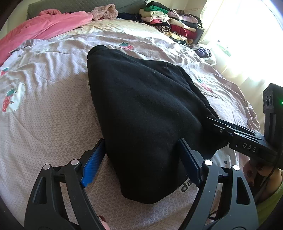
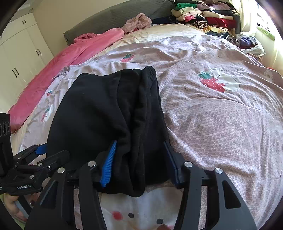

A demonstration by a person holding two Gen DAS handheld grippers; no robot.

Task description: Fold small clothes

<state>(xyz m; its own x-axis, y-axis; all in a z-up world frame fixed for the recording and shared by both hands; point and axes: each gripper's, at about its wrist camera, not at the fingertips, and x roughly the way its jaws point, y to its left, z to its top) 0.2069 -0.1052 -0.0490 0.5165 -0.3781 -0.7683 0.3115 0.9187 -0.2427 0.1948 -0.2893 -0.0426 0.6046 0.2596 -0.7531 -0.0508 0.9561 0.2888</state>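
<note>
While the black garment (image 1: 141, 109) lay folded over on the bed (image 1: 44, 123), its near edge sat between the spread fingers of both the left gripper (image 1: 141, 162) and right gripper (image 2: 139, 159), neither pinching; further folding probably remained.

One folded black garment (image 2: 106, 113), two grippers (image 1: 141, 159) (image 2: 139, 159), one pink blanket (image 2: 67, 58), one pile of folded clothes (image 2: 205, 16), one strawberry-print duvet (image 2: 221, 123).
</note>
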